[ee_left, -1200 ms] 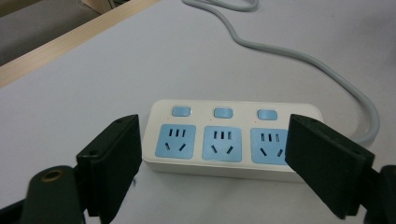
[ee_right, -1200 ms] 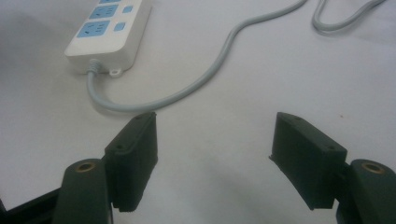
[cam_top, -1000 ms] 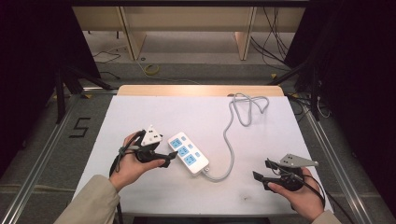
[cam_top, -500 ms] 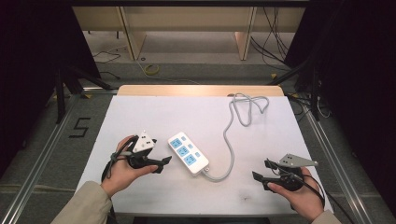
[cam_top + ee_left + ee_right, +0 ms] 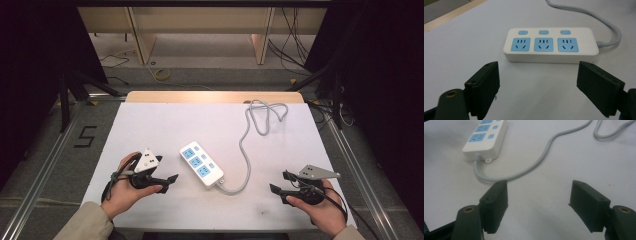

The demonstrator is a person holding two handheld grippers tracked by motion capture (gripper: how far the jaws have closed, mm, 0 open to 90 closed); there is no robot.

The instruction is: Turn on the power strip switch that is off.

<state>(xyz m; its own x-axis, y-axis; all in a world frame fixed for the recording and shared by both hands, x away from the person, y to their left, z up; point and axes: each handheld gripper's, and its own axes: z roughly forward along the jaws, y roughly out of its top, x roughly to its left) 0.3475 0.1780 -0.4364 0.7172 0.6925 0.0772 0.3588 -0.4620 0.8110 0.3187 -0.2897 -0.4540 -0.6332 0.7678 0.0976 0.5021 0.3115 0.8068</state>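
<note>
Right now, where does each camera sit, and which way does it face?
High view: above the person's side, facing forward and down on the table; forearms, left gripper, right gripper.
Left gripper view: faces the power strip side-on between open jaws.
Right gripper view: faces the strip's cord end.
All share the power strip.

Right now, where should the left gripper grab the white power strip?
Probably across the power strip body's narrow width, coming from its long plain side facing the left gripper. Its jaws stand open wide, and the grey cable leaves the far end.
</note>
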